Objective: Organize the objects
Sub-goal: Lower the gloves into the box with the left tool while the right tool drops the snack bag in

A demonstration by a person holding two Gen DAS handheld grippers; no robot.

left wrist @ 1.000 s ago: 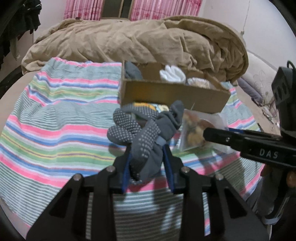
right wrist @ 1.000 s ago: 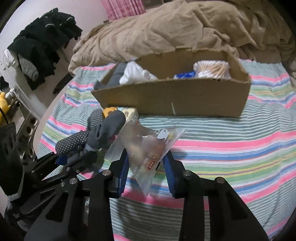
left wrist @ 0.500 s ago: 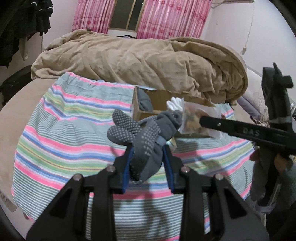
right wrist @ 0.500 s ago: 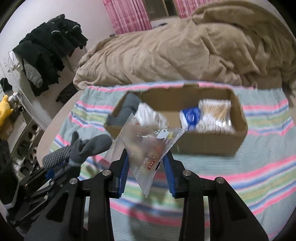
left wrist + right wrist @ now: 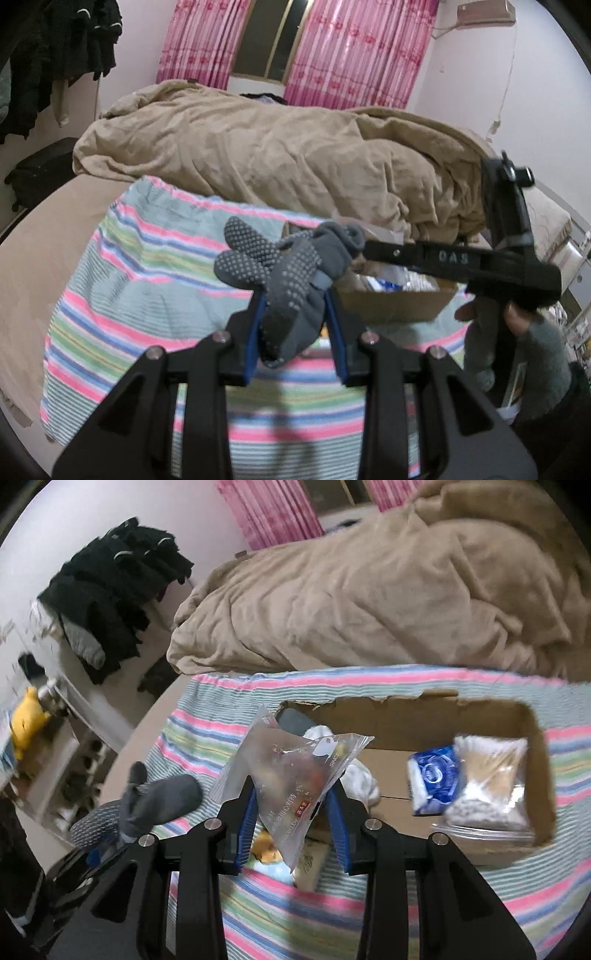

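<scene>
A: Carrying is the step judged to be in hand. A clear snack bag (image 5: pixel 295 775) is pinched between the blue pads of the right gripper (image 5: pixel 293 812) and held above the left end of the cardboard box (image 5: pixel 406 720). A grey dotted glove (image 5: pixel 284 284) is clamped in the left gripper (image 5: pixel 293 332), raised over the striped sheet (image 5: pixel 147 266).

B: What faults are to be expected?

A: The bag is gripped near its lower corner only; slippage could be caused by the slick film. If released too early, it may be dropped on the box's near wall or outside it. A limp glove finger may be snagged on the box rim.

B: What is shown by one view only?

A: The box interior is shown by the right wrist view: a white cloth (image 5: pixel 360 781), a blue packet (image 5: pixel 432 779) and a bag of cotton swabs (image 5: pixel 491 782). In the left wrist view the interior is largely hidden by the glove and the right gripper.
</scene>
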